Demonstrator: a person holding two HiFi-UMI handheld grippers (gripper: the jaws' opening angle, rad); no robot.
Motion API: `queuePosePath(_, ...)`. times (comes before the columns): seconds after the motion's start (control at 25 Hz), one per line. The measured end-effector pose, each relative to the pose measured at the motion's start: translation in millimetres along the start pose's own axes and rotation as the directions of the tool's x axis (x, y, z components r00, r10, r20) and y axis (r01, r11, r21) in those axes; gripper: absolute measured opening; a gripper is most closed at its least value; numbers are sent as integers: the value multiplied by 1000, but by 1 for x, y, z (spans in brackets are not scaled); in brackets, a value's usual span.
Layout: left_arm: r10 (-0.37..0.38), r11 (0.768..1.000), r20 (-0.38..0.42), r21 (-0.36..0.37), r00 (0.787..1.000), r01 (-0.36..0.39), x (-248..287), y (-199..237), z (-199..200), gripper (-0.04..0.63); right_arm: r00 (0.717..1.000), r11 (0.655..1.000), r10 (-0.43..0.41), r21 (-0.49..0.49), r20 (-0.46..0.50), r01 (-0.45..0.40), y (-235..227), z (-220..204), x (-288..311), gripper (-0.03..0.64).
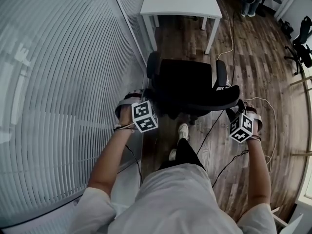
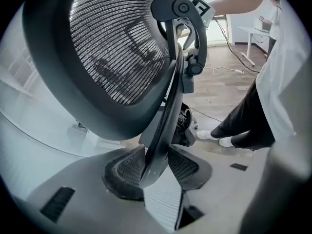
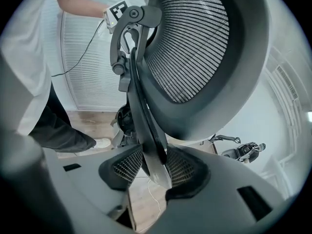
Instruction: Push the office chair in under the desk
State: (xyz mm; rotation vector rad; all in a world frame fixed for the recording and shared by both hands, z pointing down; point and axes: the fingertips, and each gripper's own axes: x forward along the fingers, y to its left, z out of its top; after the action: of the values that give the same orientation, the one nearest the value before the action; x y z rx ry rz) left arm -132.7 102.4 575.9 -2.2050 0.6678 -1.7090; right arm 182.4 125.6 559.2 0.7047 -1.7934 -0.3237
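Note:
A black mesh office chair [image 1: 187, 84] stands on the wood floor, its seat facing the white desk [image 1: 180, 1] a short way beyond it. My left gripper [image 1: 129, 99] is at the left edge of the backrest and my right gripper [image 1: 248, 112] at its right edge. In the left gripper view the backrest's [image 2: 112, 57] rim runs down between the pads [image 2: 124, 167], which close on it. The right gripper view mirrors this: the rim of the mesh back [image 3: 195, 57] sits clamped between the ribbed pads [image 3: 181, 168].
A glass wall with blinds [image 1: 58, 82] runs along the left, close to the chair. Cables [image 1: 229, 48] trail over the floor on the right. My own feet [image 1: 183, 130] stand just behind the chair. Another office chair [image 1: 302, 43] stands at the far right.

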Motion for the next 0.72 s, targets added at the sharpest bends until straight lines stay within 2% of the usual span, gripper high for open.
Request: queuePosePath(0.72, 5, 1000, -9, -29, 1000, -6, 36, 54, 8, 160, 1000, 1000, 4, 3, 3, -4, -51, 4, 43, 164)
